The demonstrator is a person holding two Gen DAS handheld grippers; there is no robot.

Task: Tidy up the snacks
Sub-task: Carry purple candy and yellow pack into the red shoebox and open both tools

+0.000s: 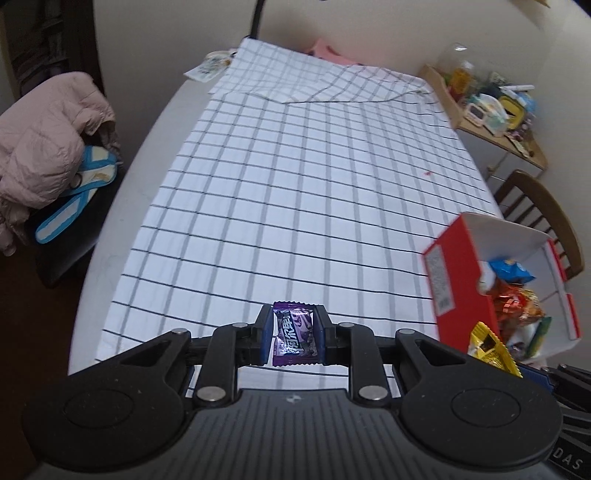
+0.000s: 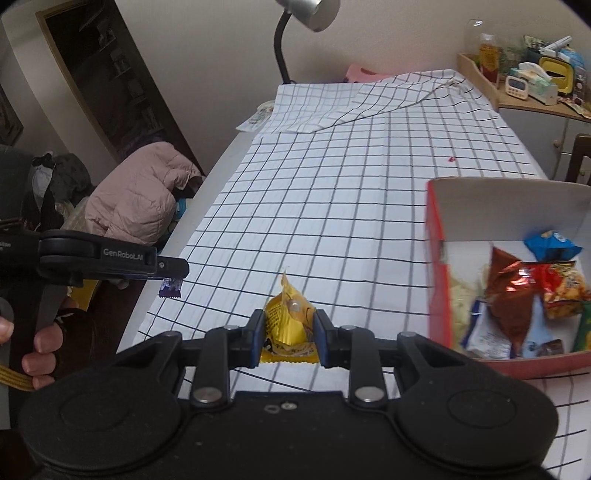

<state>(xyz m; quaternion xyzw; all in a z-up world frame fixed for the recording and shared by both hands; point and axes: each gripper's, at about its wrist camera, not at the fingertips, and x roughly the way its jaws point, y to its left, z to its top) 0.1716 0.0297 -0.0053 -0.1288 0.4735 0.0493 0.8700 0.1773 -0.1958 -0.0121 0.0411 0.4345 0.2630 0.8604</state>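
My left gripper (image 1: pixel 293 334) is shut on a purple snack packet (image 1: pixel 295 332), held above the checked tablecloth (image 1: pixel 295 184). My right gripper (image 2: pixel 288 334) is shut on a yellow snack packet (image 2: pixel 288 325), also lifted over the cloth. A red cardboard box (image 2: pixel 437 266) with white inner walls lies open at the right, holding several snack packets in blue, orange and red. In the left wrist view the box (image 1: pixel 458 266) stands right of the left gripper, and the yellow packet (image 1: pixel 491 347) shows just in front of it. The right wrist view shows the left gripper (image 2: pixel 171 277) from the side with the purple packet (image 2: pixel 170 288).
The table (image 1: pixel 147 177) runs away from me, with a lamp (image 2: pixel 295 22) at its far end. A pink jacket (image 1: pixel 48 125) lies on a chair at the left. At the right stand a wooden chair (image 1: pixel 543 210) and a shelf (image 1: pixel 495 125) crowded with small items. A hand (image 2: pixel 40 347) grips the left tool.
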